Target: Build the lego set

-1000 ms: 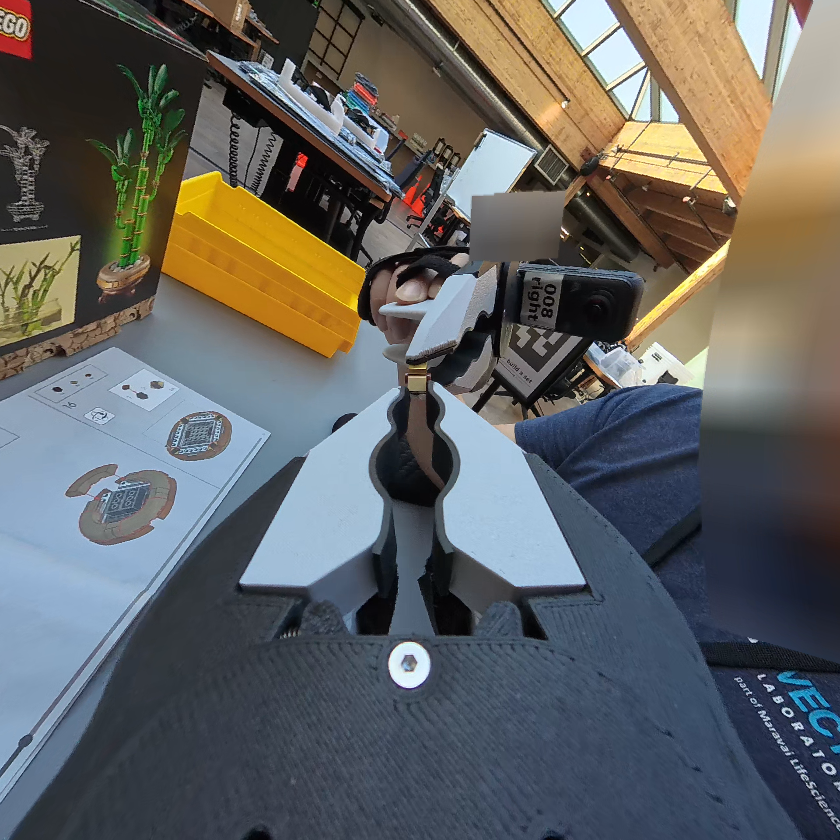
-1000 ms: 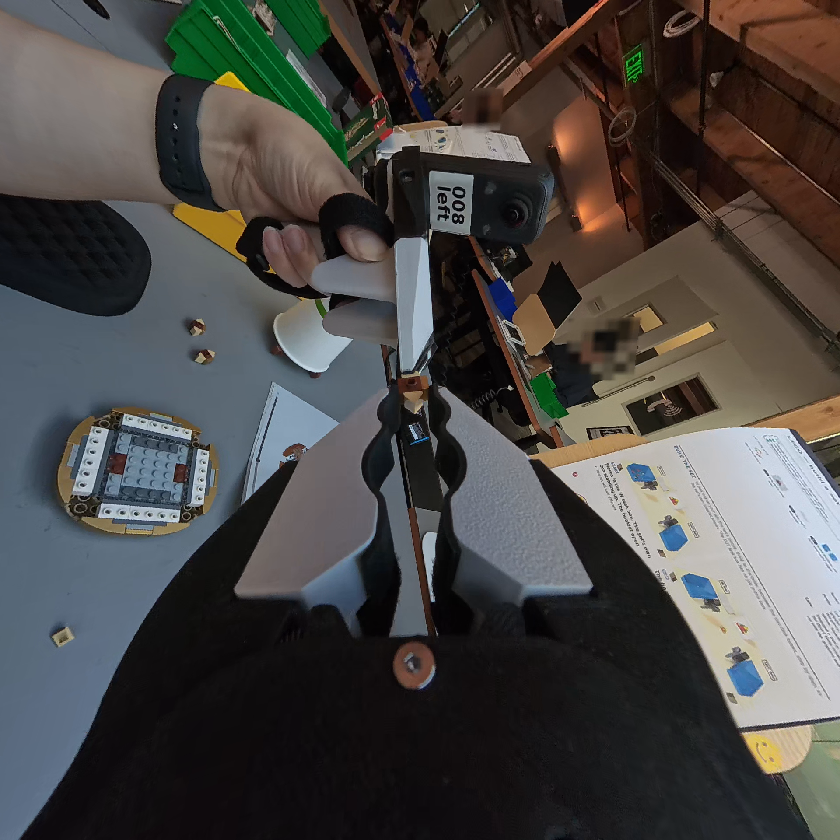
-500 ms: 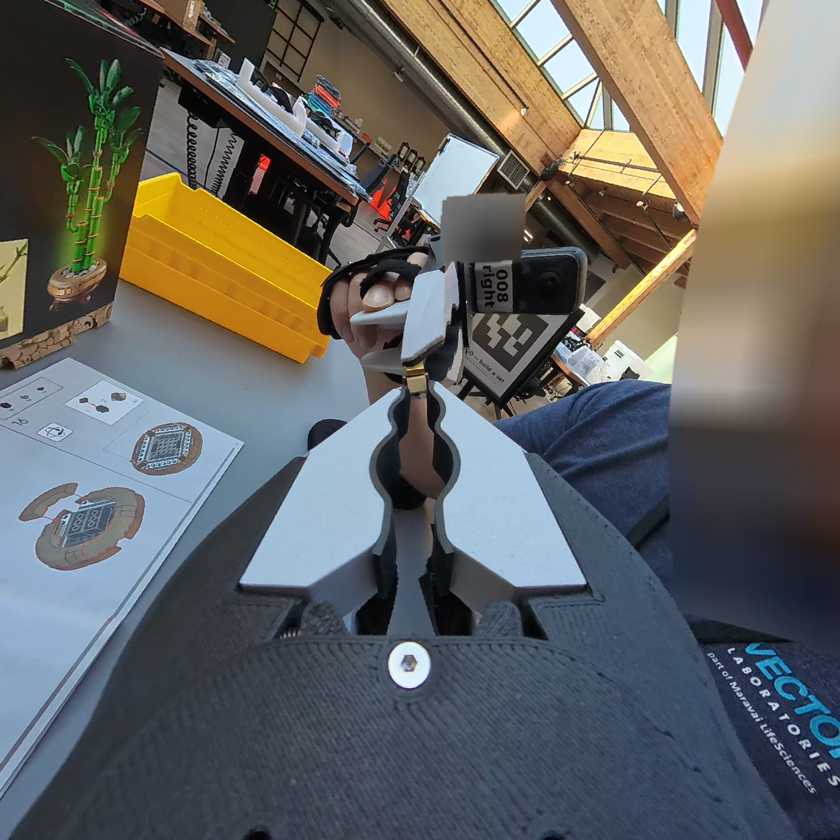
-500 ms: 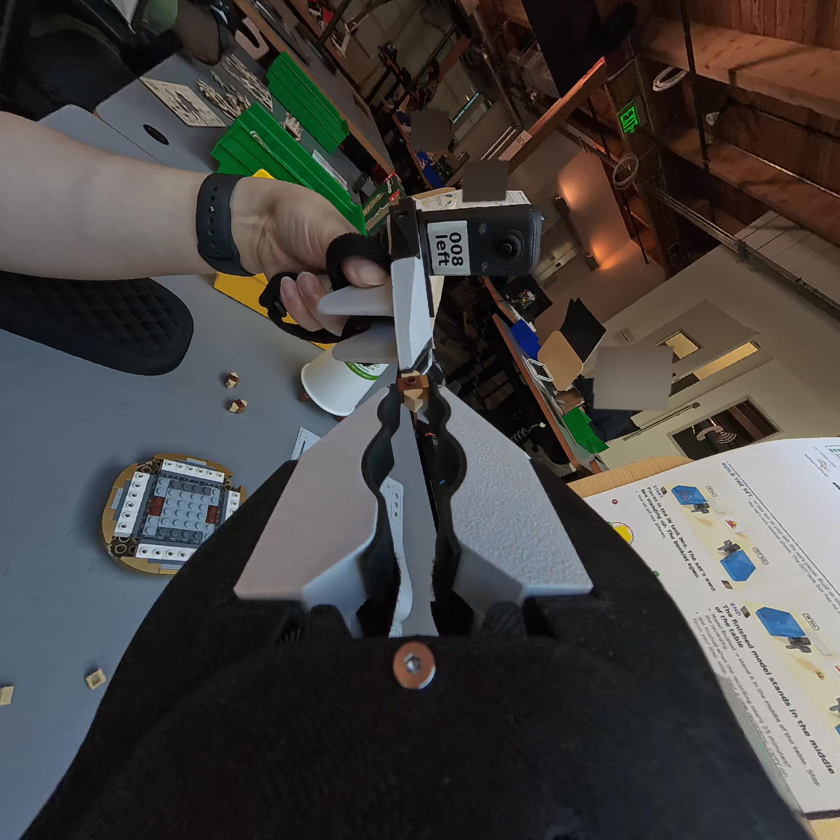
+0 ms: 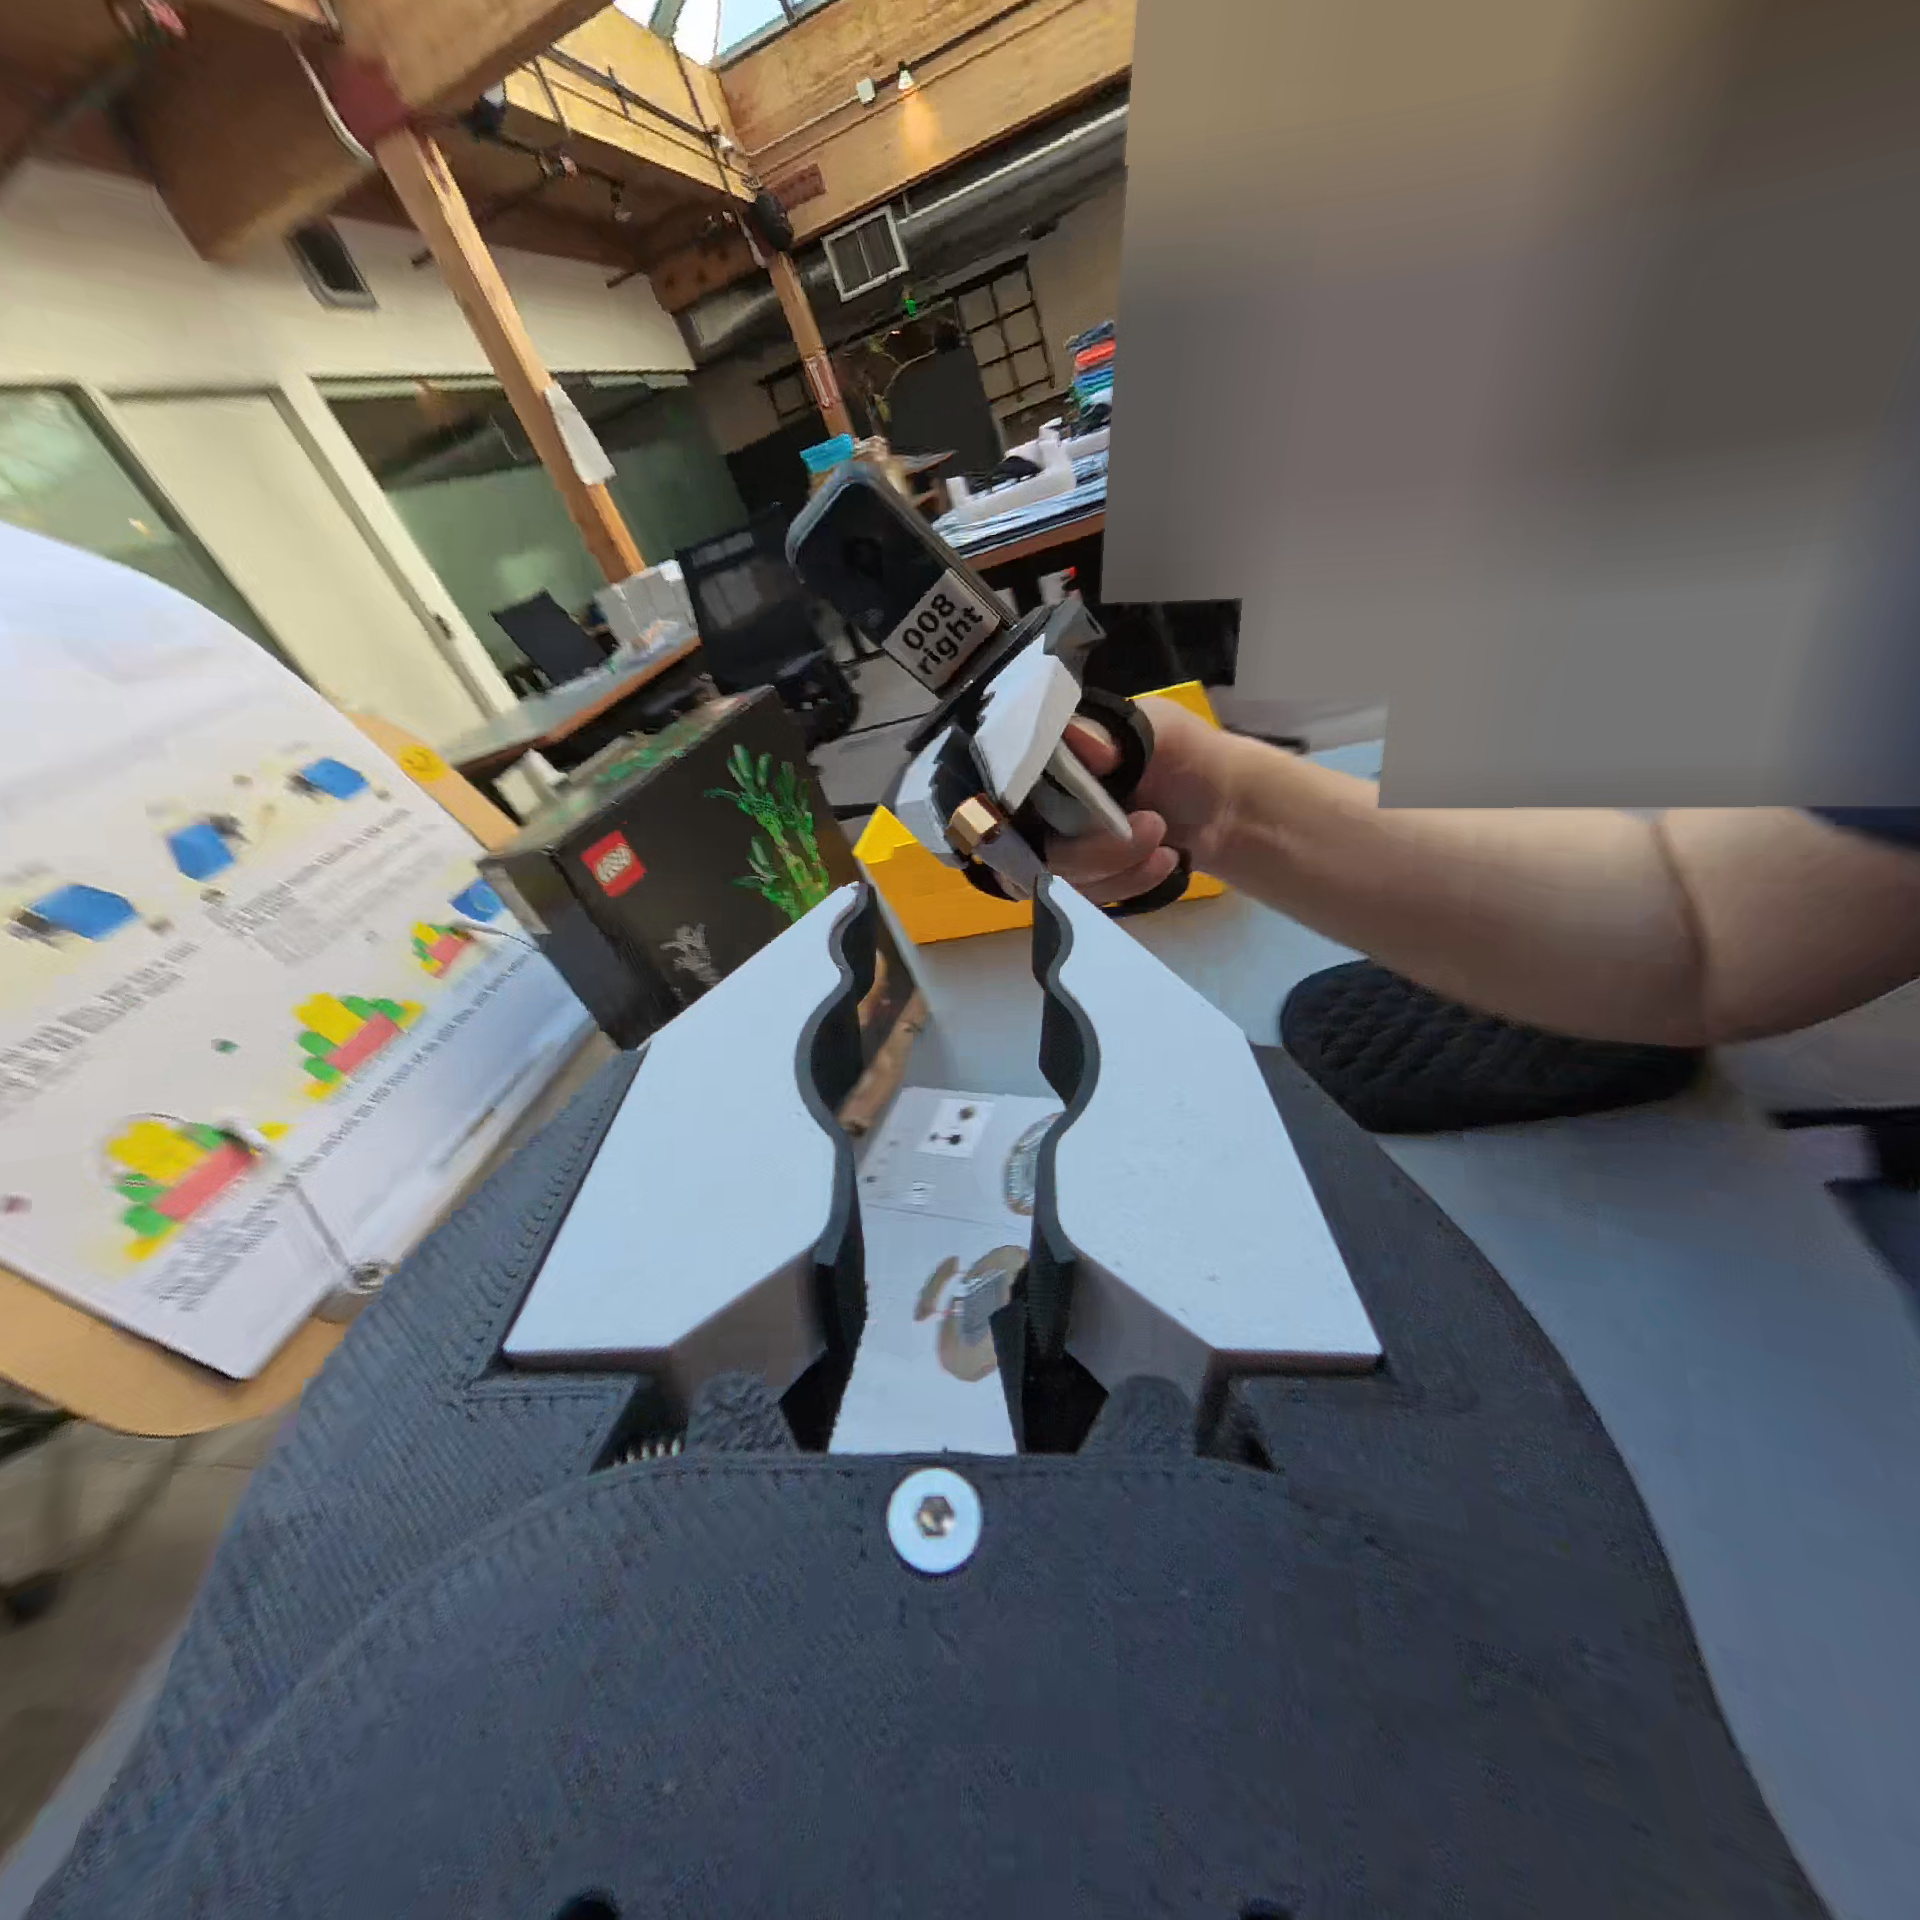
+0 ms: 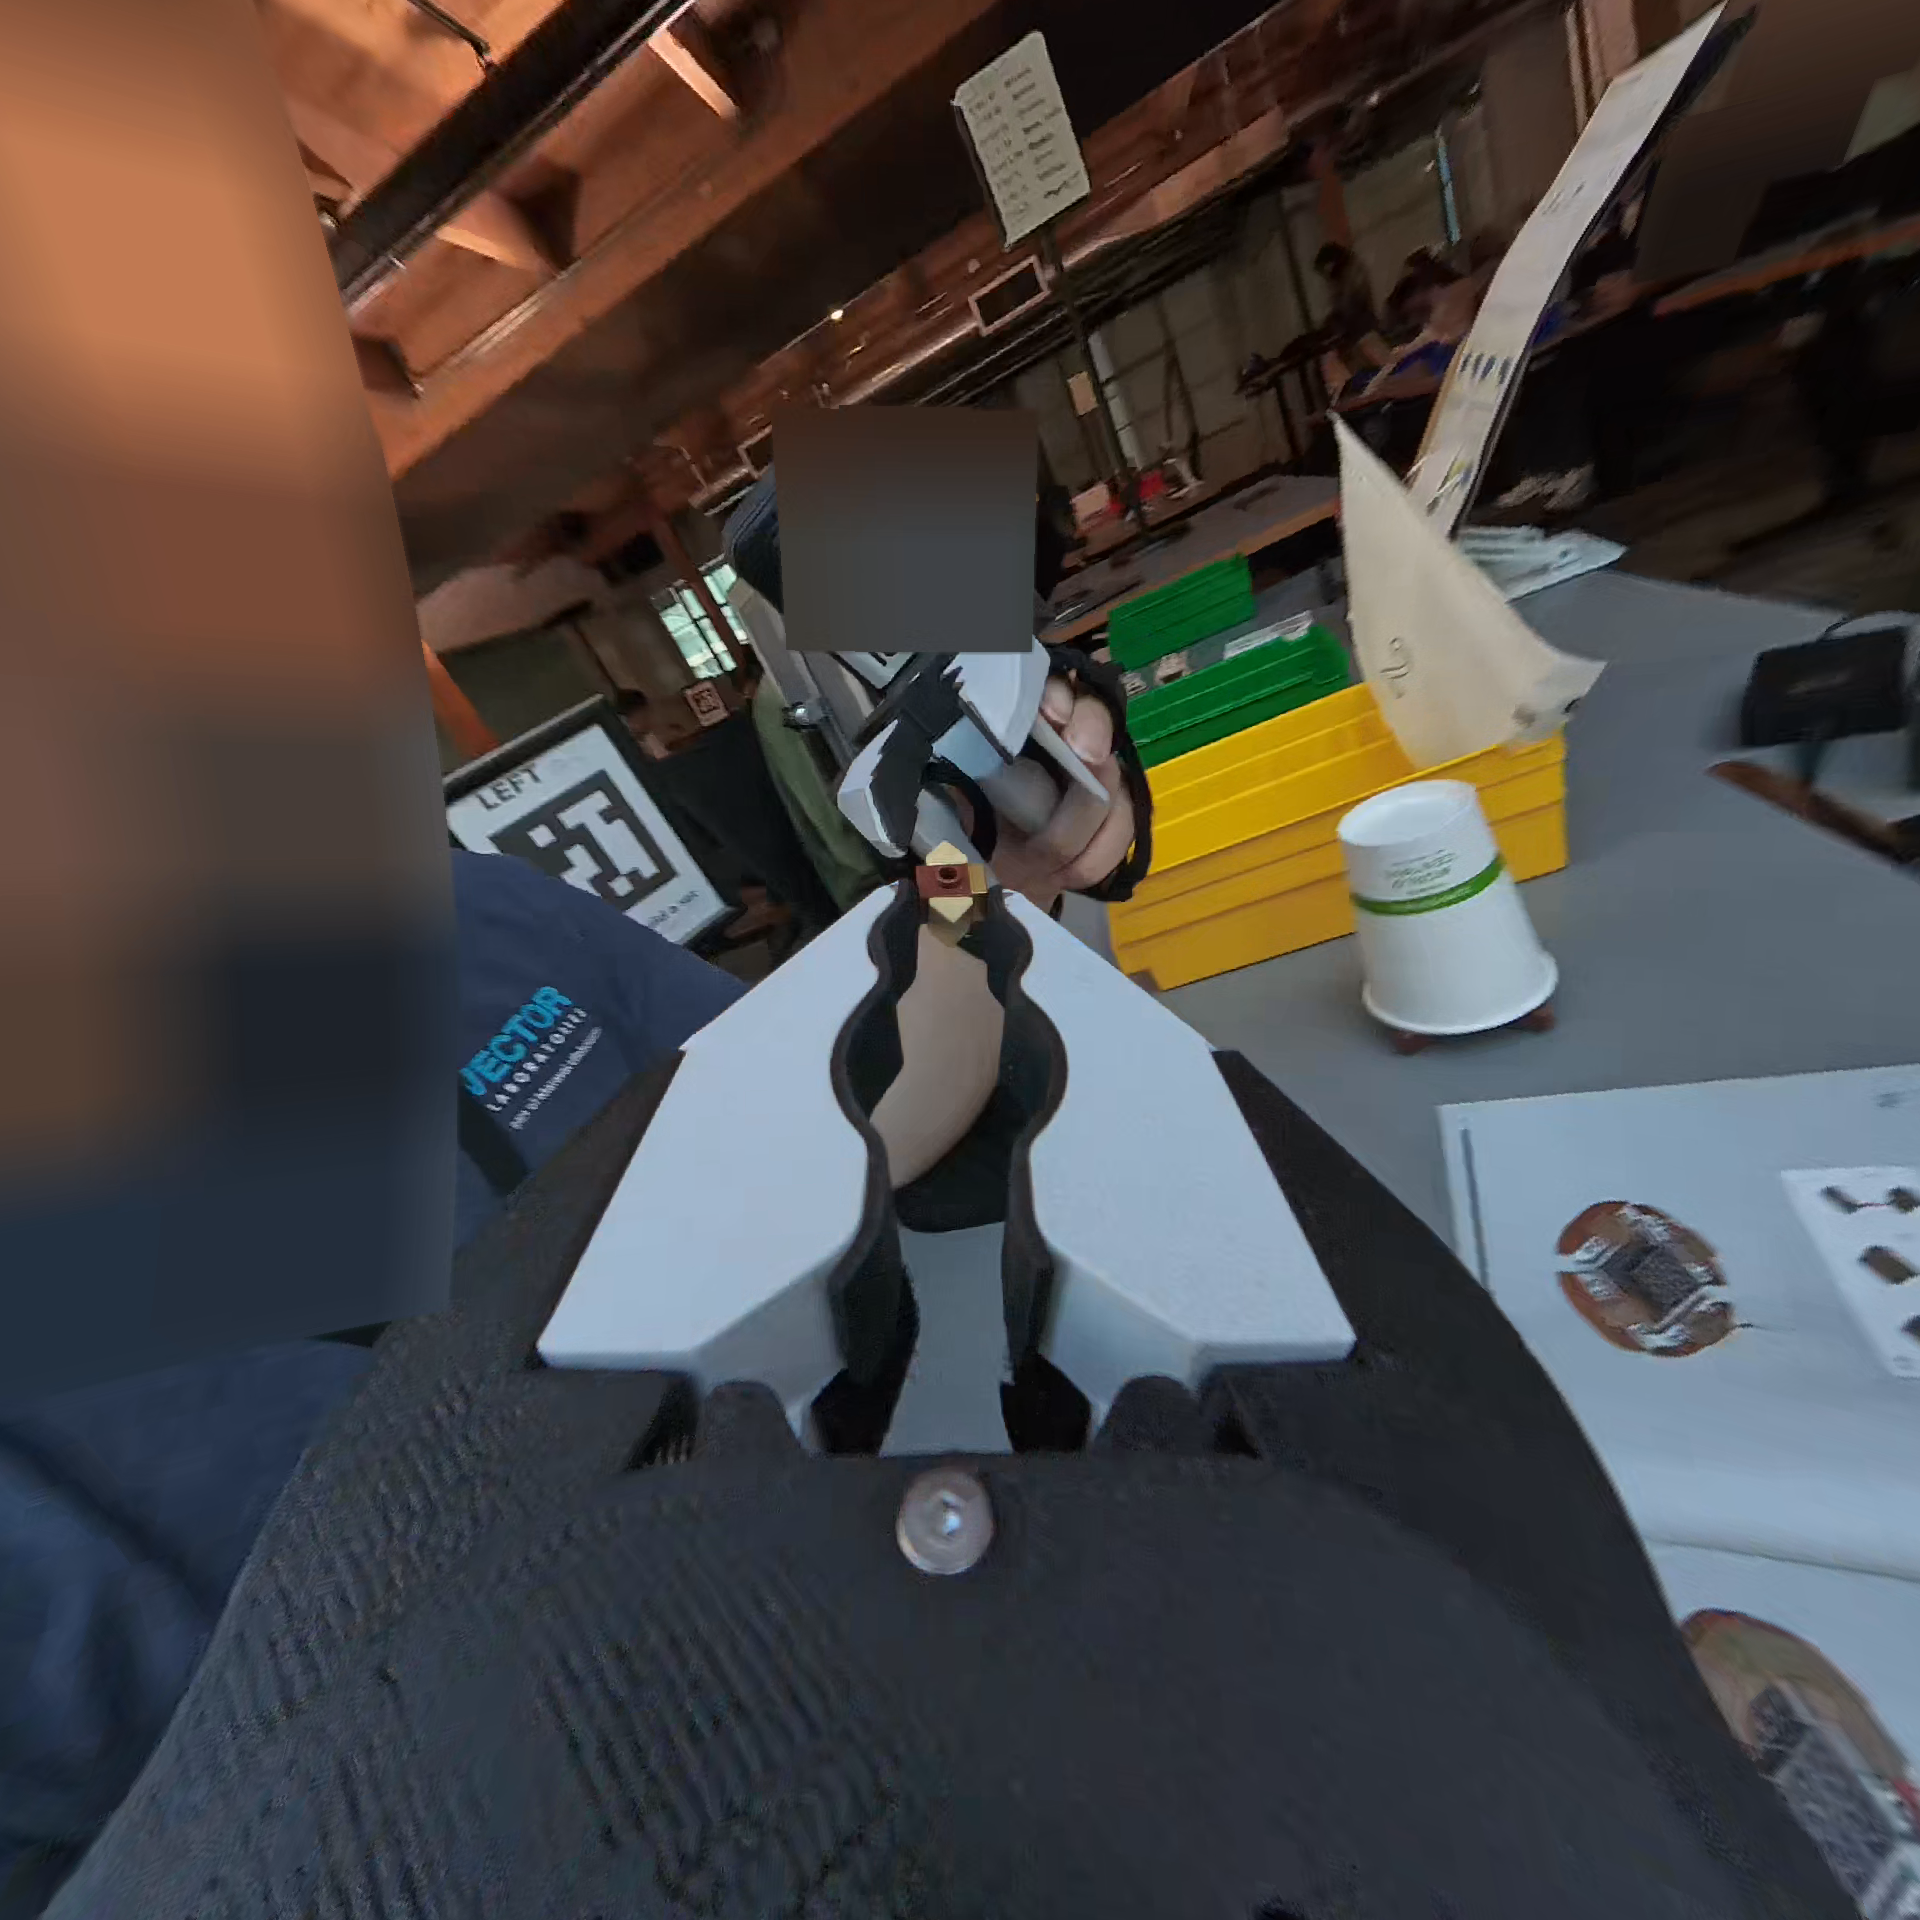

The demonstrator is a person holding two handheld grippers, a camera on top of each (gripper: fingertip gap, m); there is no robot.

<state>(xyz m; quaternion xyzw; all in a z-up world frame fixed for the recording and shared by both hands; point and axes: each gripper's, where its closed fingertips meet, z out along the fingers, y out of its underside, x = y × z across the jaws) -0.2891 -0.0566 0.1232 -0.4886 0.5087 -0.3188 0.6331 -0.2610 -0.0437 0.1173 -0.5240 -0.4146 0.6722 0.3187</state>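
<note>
In the left wrist view, far left: a blurred instruction sheet [image 5: 208, 987] propped on a tan board. Next to it, standing on the grey table [image 5: 1610, 1299], the black set box [image 5: 665, 894] with a green bamboo picture. In the middle, the left gripper [image 5: 945, 909] released, fingers wide apart with nothing between them; through the gap, the open booklet [image 5: 935, 1143] lying flat on the table. Just beyond those fingertips, held up in the air, the right gripper [image 5: 975, 844] clamped on a small brown-and-gold piece [image 5: 974, 826], apart from the left gripper. Behind it, yellow trays [image 5: 914, 904]; to the right, a bare forearm [image 5: 1507, 914] crossing above a black pad [image 5: 1455, 1049]. In the right wrist view, from the left: a navy shirt [image 6: 561, 1039], then a black-and-white marker sign [image 6: 592, 831]. At centre, the right gripper [image 6: 948, 909] nearly closed, pinching the piece [image 6: 948, 881] at the very fingertips, brown plate in the middle, gold wedges above and below, well above the table. Right behind, close to the piece, the left gripper [image 6: 925, 836], seen side-on. Farther right, the stacked yellow trays [image 6: 1299, 831] with green trays [image 6: 1216, 644] behind, an upturned white paper cup [image 6: 1444, 914] beside them, and the booklet [image 6: 1662, 1351] at the right edge.
</note>
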